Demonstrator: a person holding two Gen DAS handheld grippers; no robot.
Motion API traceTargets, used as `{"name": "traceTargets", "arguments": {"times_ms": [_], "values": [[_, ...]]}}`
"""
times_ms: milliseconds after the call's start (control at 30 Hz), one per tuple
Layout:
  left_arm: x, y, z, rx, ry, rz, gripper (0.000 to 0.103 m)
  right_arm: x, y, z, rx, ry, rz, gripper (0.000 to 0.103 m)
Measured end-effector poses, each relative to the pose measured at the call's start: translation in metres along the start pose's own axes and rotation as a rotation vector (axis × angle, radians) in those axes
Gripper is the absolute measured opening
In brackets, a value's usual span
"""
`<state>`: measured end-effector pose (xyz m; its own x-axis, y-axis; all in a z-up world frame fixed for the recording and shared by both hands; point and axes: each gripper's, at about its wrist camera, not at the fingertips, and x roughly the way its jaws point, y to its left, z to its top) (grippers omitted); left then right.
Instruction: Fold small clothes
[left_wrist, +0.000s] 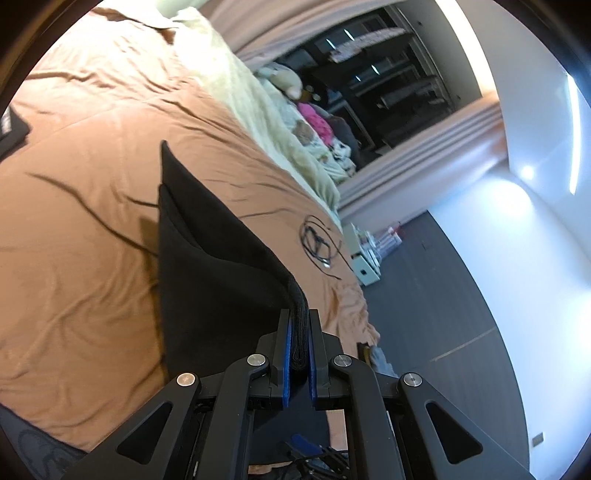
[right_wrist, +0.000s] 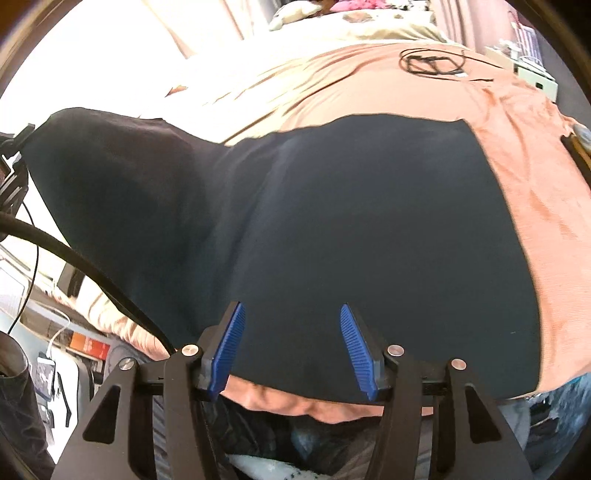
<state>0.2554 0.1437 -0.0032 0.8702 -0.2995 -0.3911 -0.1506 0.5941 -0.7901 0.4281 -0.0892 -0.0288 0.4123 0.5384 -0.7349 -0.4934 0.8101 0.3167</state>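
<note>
A black garment (left_wrist: 210, 258) lies on the tan bedspread (left_wrist: 92, 206). My left gripper (left_wrist: 300, 317) is shut on a bunched edge of it and holds that edge lifted off the bed. In the right wrist view the black garment (right_wrist: 351, 229) spreads flat across the bed, with its left part raised toward the left gripper at the frame's left edge. My right gripper (right_wrist: 291, 314) is open just above the garment's near edge, blue pads (right_wrist: 356, 347) apart, holding nothing.
A coiled black cable (left_wrist: 317, 240) lies on the bedspread, also in the right wrist view (right_wrist: 432, 62). A cream blanket (left_wrist: 236, 85) and a pile of clothes (left_wrist: 314, 122) lie beyond. Another dark item (left_wrist: 11, 129) sits at the left. The bed's edge and dark floor (left_wrist: 443, 314) are right.
</note>
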Motion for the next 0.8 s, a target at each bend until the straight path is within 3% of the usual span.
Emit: {"name": "traceTargets", "arguments": {"times_ms": [433, 700, 800], "values": [[0.073, -0.074, -0.029, 0.119, 0.151, -0.059, 0.007, -0.058, -0.068, -0.020, 0.113, -0.081, 0.013, 0.052], [0.131, -0.099, -0.074, 0.162, 0.287, -0.088, 0.007, -0.083, -0.108, -0.041, 0.193, -0.091, 0.004, 0.052], [0.159, -0.107, -0.099, 0.210, 0.383, -0.097, 0.009, -0.088, -0.117, -0.048, 0.212, -0.082, 0.003, 0.052]]}}
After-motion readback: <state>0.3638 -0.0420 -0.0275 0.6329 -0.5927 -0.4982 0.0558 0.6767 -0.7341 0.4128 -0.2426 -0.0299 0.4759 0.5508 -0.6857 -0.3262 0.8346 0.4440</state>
